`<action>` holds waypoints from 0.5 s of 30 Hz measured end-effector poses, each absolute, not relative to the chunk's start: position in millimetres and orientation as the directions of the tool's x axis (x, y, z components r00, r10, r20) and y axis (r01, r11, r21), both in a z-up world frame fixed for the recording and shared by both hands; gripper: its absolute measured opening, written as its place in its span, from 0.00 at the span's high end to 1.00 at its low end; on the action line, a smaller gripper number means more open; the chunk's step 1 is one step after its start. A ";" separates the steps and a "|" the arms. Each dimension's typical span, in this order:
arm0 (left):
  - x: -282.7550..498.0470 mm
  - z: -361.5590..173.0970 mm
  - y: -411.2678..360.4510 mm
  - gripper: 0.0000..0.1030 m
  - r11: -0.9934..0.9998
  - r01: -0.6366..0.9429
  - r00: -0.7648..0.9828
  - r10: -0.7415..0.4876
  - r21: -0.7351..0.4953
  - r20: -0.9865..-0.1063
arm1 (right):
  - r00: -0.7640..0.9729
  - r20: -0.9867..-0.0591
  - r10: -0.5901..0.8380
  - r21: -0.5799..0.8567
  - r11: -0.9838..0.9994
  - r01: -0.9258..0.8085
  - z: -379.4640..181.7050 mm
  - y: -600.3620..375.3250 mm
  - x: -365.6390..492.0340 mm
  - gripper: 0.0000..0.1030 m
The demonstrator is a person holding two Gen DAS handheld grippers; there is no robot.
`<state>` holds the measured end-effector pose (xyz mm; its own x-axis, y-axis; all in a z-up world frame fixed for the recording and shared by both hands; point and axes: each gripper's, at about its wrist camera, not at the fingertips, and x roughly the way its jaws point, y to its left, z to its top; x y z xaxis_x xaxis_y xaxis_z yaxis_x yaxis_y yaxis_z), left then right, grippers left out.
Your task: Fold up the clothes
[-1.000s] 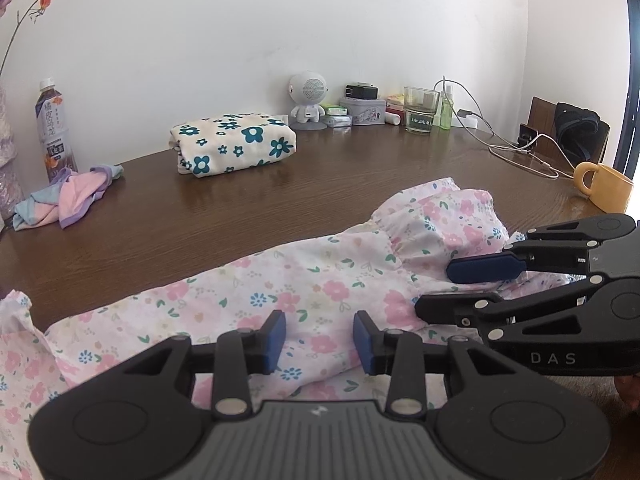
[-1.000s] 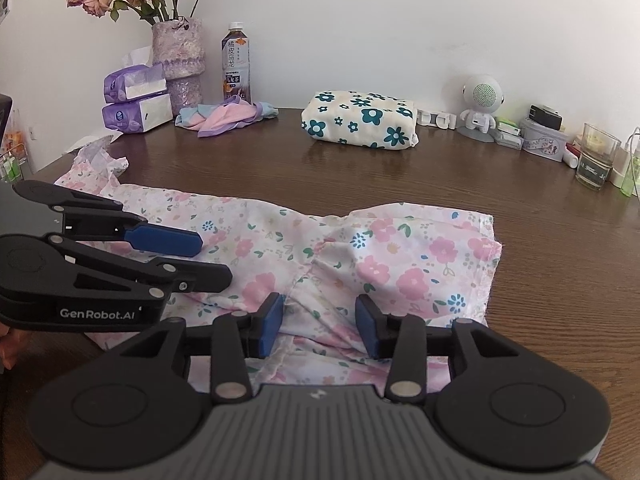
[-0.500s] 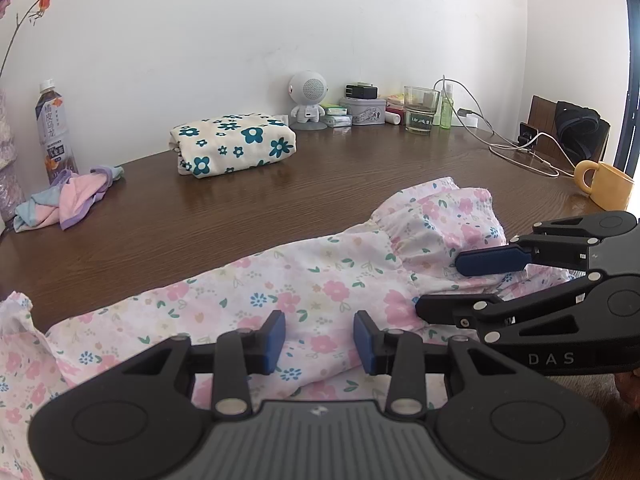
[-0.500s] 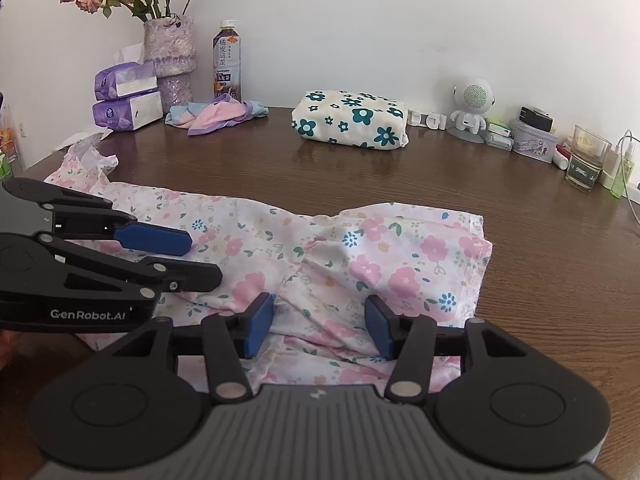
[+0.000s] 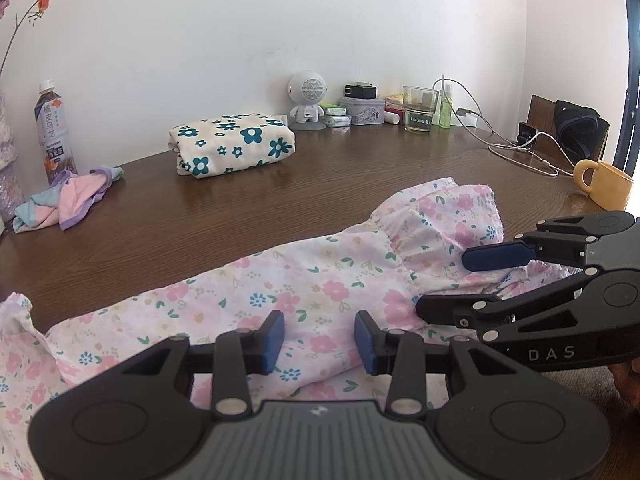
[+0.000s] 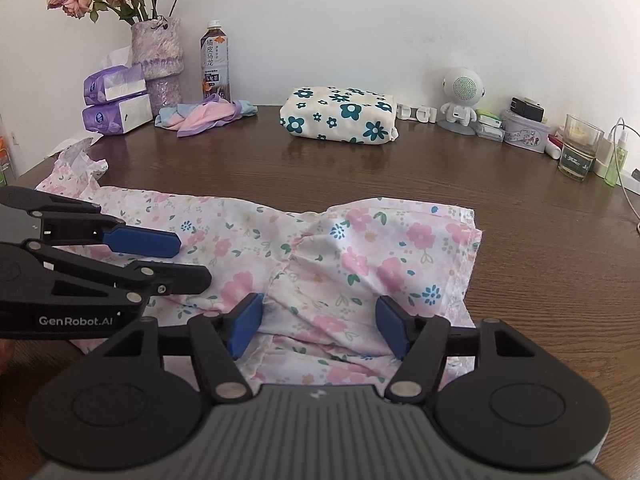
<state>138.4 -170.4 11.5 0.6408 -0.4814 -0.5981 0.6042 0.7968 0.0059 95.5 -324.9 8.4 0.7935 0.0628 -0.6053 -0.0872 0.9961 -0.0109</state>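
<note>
We see few containers along the back wall: a glass tumbler with a little clear liquid at the bottom, a lidded tin whose contents we can't tell, a yellow mug at the right table edge, inside not visible, a vase holding dried roses, a tea bottle with dark liquid, and two purple tissue packs stacked beside the vase. Task item: pink floral garment, thin white fabric with pink and blue flowers, lying flat across the near side of the brown table, long axis left to right, gathered seam near the middle, wrinkled, its left end bunched up near the tissue packs. Left gripper sits low over the garment's near edge, jaws apart with cloth showing between the blue pads, not clamped. Right gripper is just beside it to the right, jaws spread wider, over the hem end, fabric between the pads but nothing pinched. Further back, well apart from the garment: a folded cream cloth with teal flowers and a crumpled pastel cloth.
</note>
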 end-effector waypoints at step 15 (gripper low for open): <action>140.0 14.1 -134.1 0.61 0.823 0.569 0.663 -0.462 -0.005 -0.589 | 0.792 -0.607 0.071 0.002 0.996 -0.088 7.6 -327.4 96.2 0.38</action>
